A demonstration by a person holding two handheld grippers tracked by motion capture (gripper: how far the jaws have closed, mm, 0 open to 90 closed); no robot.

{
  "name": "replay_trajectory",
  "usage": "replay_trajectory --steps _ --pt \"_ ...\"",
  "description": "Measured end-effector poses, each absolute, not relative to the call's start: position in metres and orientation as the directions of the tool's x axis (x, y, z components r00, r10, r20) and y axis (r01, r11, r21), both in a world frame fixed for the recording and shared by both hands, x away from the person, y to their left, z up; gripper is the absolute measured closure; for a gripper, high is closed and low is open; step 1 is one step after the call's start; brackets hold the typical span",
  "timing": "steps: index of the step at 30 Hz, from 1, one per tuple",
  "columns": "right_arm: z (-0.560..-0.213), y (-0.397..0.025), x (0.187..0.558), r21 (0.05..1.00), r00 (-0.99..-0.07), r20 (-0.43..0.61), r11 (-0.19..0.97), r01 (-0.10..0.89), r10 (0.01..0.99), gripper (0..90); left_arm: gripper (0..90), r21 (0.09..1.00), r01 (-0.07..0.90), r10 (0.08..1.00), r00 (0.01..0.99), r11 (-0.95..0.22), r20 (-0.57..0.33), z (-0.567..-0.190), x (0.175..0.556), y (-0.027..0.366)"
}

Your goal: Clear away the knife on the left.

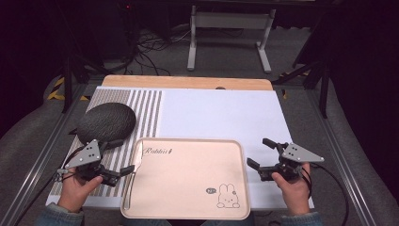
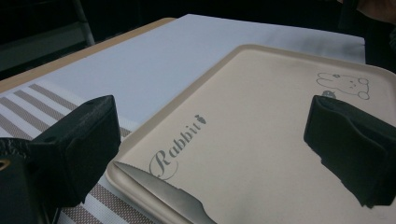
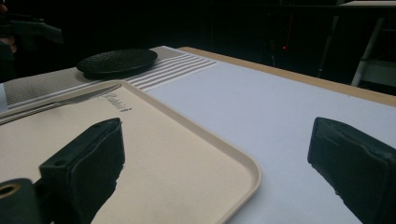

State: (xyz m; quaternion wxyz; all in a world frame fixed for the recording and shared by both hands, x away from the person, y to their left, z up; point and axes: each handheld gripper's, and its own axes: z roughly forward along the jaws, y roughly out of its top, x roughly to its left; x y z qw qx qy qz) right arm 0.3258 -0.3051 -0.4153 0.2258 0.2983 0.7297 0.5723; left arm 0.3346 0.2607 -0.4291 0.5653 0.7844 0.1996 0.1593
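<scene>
- Setting: a dim room with a dark floor, loose cables and a white stand behind a wooden table (image 1: 187,82); a white mat (image 1: 221,115), striped at its left end, covers most of the tabletop.
- Tray (image 1: 188,188): a beige rectangular tray with rounded corners and a low raised rim, smooth and matte, printed with "Rabbit" lettering and a small rabbit drawing. It sits at the near edge of the mat, between the two grippers.
- Knife (image 1: 132,173): a slim metal table knife with a serrated, reflective blade, lying lengthwise on the tray's left rim, its blade slanting inward over the tray floor.
- Plate (image 1: 106,122): a dark, round, rough-textured plate resting on the striped part of the mat, beyond the tray's left corner.
- Left gripper (image 1: 117,174): jaws spread wide, holding nothing, poised just beside the knife and the tray's left rim.
- Right gripper (image 1: 261,155): jaws spread wide and empty, near the tray's right edge, over bare mat.
- Risk, judged: the thin, slick knife balanced on a rim may skid or tip off when the jaws close, since it offers little thickness to pinch.
- Risk, judged: a jaw pressing the rim could shift or tilt the light tray.
</scene>
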Motion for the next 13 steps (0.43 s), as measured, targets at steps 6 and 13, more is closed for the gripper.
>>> replay_trajectory --steps 6,13 --pt "-0.416 -0.305 0.325 0.972 -0.720 0.009 0.162 0.168 0.694 4.9 1.6 0.961 0.128 0.504 0.864 -0.247 0.014 -0.443 0.330 0.277" --pt "-0.418 -0.303 0.325 0.973 -0.713 0.006 0.160 0.166 0.701 4.6 1.8 0.967 0.140 0.529 0.849 -0.213 -0.007 -0.449 0.329 0.287"
